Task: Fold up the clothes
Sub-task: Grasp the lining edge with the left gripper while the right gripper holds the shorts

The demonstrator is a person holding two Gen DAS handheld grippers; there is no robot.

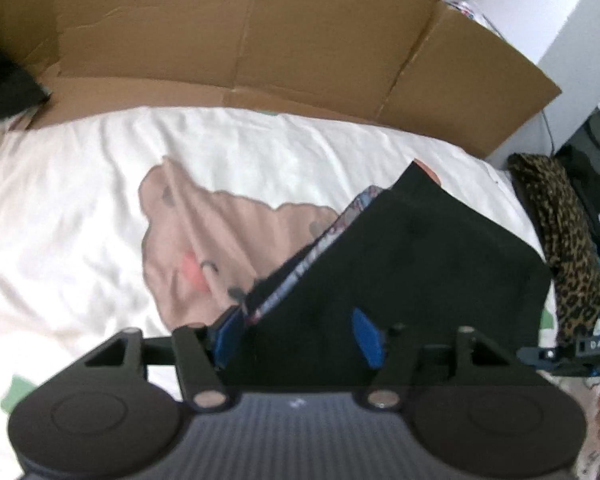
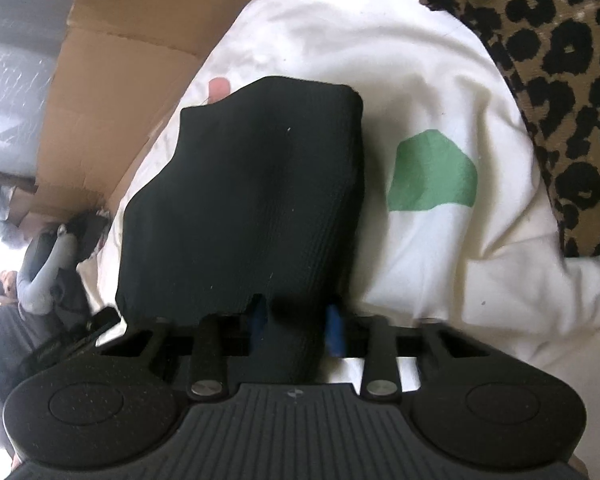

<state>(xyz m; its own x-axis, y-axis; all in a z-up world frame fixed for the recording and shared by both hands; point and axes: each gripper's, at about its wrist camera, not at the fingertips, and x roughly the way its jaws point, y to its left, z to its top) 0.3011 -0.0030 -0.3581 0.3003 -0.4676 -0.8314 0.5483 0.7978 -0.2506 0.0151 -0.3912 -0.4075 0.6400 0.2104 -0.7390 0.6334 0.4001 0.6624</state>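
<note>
A black garment (image 1: 420,248) with a patterned strip along its left edge lies over the white bedsheet (image 1: 80,208). My left gripper (image 1: 298,336) stands open, its blue pads (image 1: 366,336) wide apart with the black cloth spread between them. In the right wrist view the same black garment (image 2: 252,200) rises from my right gripper (image 2: 297,322), which is shut on a bunched fold of it. The right gripper (image 1: 560,354) also shows at the far right of the left wrist view.
The sheet carries a brown bear print (image 1: 204,232) and a green patch (image 2: 432,172). A cardboard wall (image 1: 260,40) stands behind the bed. Leopard-print cloth (image 2: 560,60) lies at the right edge. A grey sleeve (image 2: 36,280) shows at the left.
</note>
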